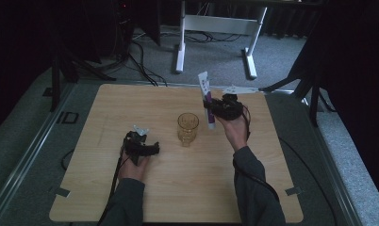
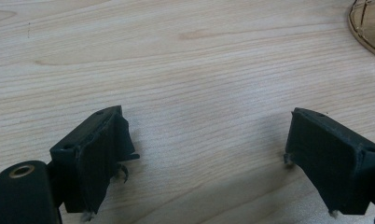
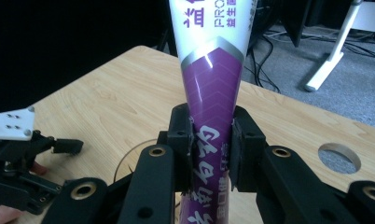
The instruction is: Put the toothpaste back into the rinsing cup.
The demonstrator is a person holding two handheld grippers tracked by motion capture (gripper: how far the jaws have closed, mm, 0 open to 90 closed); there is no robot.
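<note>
Toothpaste tube (image 1: 206, 96), white at its flat end and purple lower down, is clamped between the two jaws of the right gripper (image 1: 215, 111). In the right gripper view the jaws press on the purple part of the tube (image 3: 212, 116) from both sides, with the white end rising above them. From the high view the tube stands nearly upright, leaning a little, just to the right of the glass (image 1: 187, 128) and above the table (image 1: 131, 197); its lower end hangs close beside the rim of the glass, and whether it touches the rim cannot be told. The glass is amber, upright, near the middle of the table.

The left gripper (image 1: 141, 143) sits low over the table to the left of the glass, well apart from the tube. Its jaws stand wide with only bare wood between them, and the foot of the glass (image 2: 368, 28) shows at the far right corner of the left gripper view.
</note>
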